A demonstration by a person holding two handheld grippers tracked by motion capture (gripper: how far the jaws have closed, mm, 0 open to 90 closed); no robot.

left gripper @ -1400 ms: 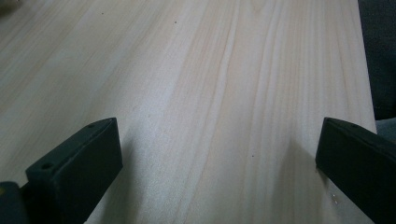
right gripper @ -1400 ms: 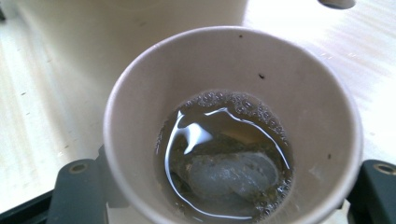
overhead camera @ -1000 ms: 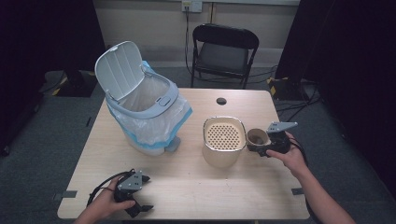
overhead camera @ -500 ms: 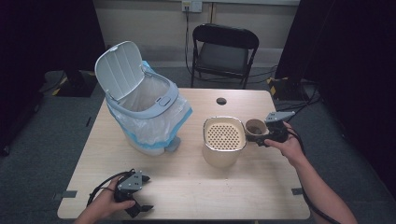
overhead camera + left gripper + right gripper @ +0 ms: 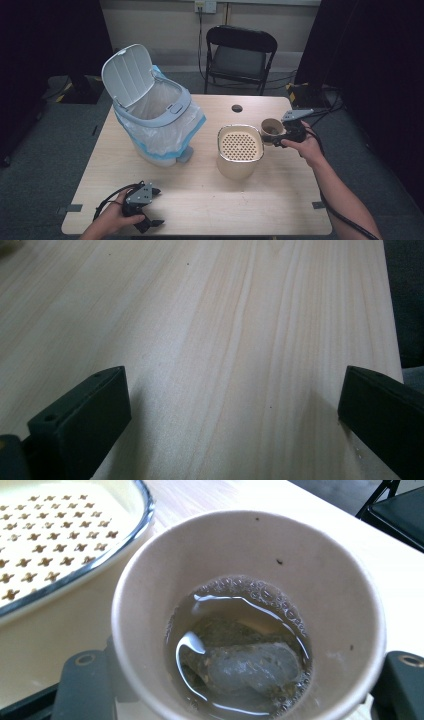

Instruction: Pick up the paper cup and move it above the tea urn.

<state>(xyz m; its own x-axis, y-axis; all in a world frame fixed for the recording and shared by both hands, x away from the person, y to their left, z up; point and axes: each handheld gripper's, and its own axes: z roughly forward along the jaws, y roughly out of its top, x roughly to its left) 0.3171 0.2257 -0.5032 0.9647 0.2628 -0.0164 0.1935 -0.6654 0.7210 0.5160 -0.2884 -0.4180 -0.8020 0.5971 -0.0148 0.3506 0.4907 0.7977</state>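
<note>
My right gripper (image 5: 278, 134), jaws pinching the paper cup (image 5: 270, 130), has lifted it from beside the strainer bin (image 5: 240, 145) up to its rim. Tea and teabag (image 5: 247, 667) remain inside; pouring likely follows. My left gripper (image 5: 148, 207) rests spread on the table (image 5: 215, 200).

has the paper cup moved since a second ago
Yes. The paper cup, held in the right gripper, has gone up and toward the far side of the table, now beside the rim of the beige strainer container.

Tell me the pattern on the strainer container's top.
Cream, dotted with rows of small holes on the strainer lid; right gripper view shows it best.
</note>
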